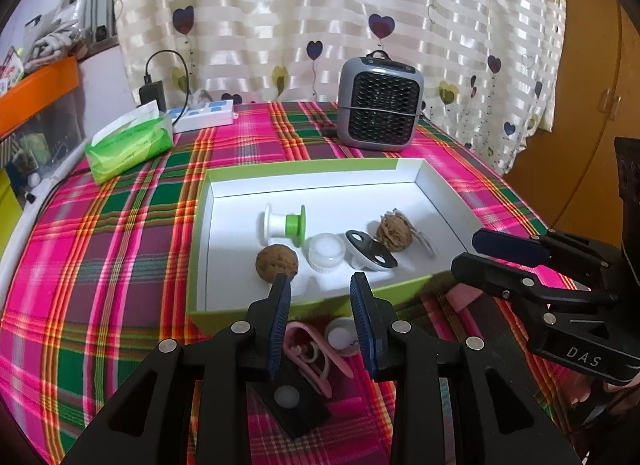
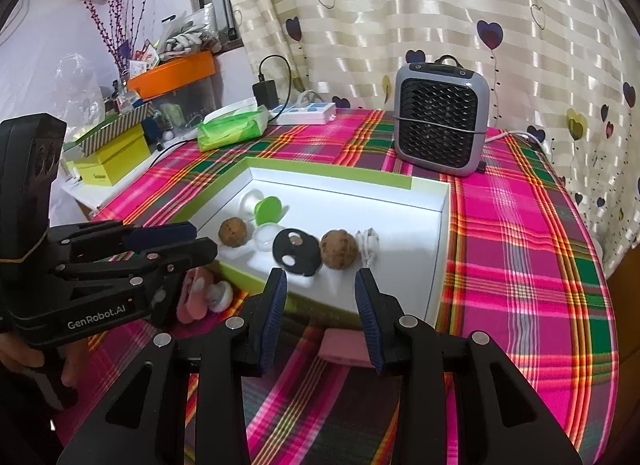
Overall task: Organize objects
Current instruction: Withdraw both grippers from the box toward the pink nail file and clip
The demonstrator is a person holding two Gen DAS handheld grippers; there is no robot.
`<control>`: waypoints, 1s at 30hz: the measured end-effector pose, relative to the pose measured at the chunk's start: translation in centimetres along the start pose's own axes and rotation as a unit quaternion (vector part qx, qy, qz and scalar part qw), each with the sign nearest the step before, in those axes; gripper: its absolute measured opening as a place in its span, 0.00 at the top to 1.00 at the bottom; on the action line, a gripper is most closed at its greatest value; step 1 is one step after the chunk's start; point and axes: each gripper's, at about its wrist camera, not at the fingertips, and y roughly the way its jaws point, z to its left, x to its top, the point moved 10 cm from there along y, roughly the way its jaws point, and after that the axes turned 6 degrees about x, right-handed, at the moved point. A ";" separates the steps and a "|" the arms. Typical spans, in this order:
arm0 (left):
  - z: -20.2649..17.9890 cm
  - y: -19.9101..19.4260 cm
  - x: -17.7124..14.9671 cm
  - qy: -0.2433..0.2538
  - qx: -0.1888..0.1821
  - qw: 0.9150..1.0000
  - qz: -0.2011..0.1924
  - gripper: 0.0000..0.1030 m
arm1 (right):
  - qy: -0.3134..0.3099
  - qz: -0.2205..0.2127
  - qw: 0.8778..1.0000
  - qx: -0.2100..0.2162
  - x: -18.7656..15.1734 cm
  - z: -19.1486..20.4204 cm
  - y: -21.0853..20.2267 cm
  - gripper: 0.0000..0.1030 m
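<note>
Both your tongs, left (image 1: 322,321) and right (image 2: 322,317), are open and hold nothing. In front of the box (image 1: 308,307), on the tabletop (image 1: 100,265), lie a pink clip (image 1: 316,349), a white cap (image 1: 340,337) and a pink block (image 2: 340,347). Lower the left tongs squarely over the clip before closing. The box holds a spool (image 1: 282,223), two walnuts (image 1: 276,263), a clear lid (image 1: 326,251), a black disc (image 1: 370,251) and a white cord (image 2: 368,245).

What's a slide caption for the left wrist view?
Open left tongs hover over pink clip outside the half-filled box.
</note>
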 end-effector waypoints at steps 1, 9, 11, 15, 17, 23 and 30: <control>-0.1 -0.1 -0.1 0.000 0.000 1.000 0.000 0.72 | 0.000 0.000 1.000 0.001 -0.1 0.1 -0.1 0.64; -0.4 -0.7 -0.9 -0.001 -0.003 1.000 0.001 0.72 | -0.004 0.002 1.000 0.009 -0.9 1.0 -0.8 0.64; -0.4 -0.7 -0.9 -0.001 -0.003 1.000 0.000 0.72 | -0.004 0.004 1.000 0.009 -1.2 1.2 -0.9 0.64; -0.9 -1.2 -1.5 0.001 -0.004 1.000 -0.001 0.72 | -0.003 0.006 1.000 0.010 -1.7 1.4 -1.2 0.64; -1.1 -1.5 -2.0 0.002 -0.005 1.000 -0.001 0.72 | -0.002 0.007 1.000 0.010 -1.8 1.4 -1.3 0.64; -1.4 -2.1 -2.6 0.002 -0.007 1.000 0.000 0.72 | -0.001 0.011 1.000 0.011 -2.5 1.6 -1.5 0.63; -1.5 -2.6 -3.3 -0.001 -0.013 1.000 0.002 0.72 | 0.000 0.019 1.000 0.014 -3.3 1.8 -1.7 0.63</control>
